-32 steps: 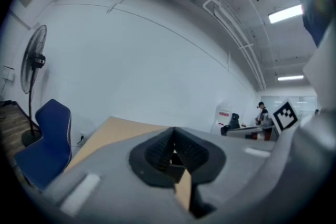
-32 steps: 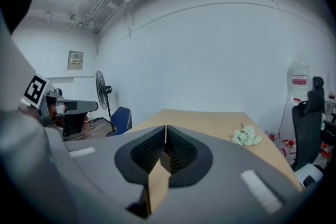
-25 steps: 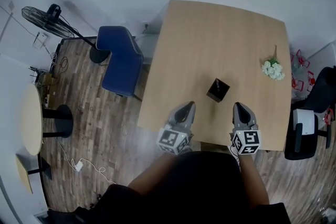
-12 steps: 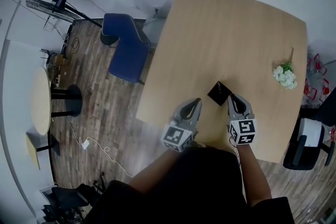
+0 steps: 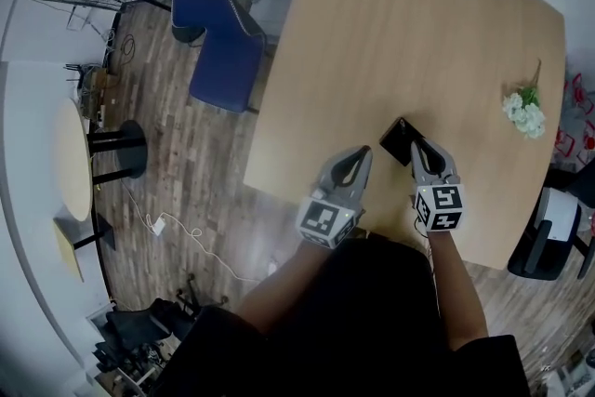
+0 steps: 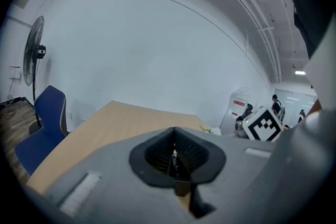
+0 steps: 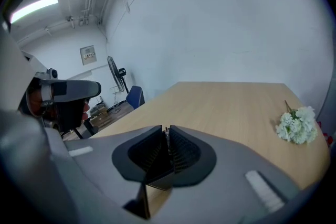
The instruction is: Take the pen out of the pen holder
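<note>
My right gripper (image 5: 426, 153) noses up to the holder (image 5: 401, 140) at its 11 o'clock, jaws opening, nothing between them; I can't see the pen inside. My left gripper (image 5: 356, 158) hangs at the holder's 8 o'clock, jaws together, likely to steady it.

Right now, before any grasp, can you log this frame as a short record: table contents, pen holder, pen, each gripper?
table: light wood; holds a pen holder and white flowers
pen holder: black, near the person's edge of the table
pen: not made out from above
left gripper: jaws together, nothing held; left of the holder, apart from it
right gripper: jaws opening, narrow gap, nothing clearly between them; tips at the holder's near side, contact cannot be told
task state: no pen in either gripper
</note>
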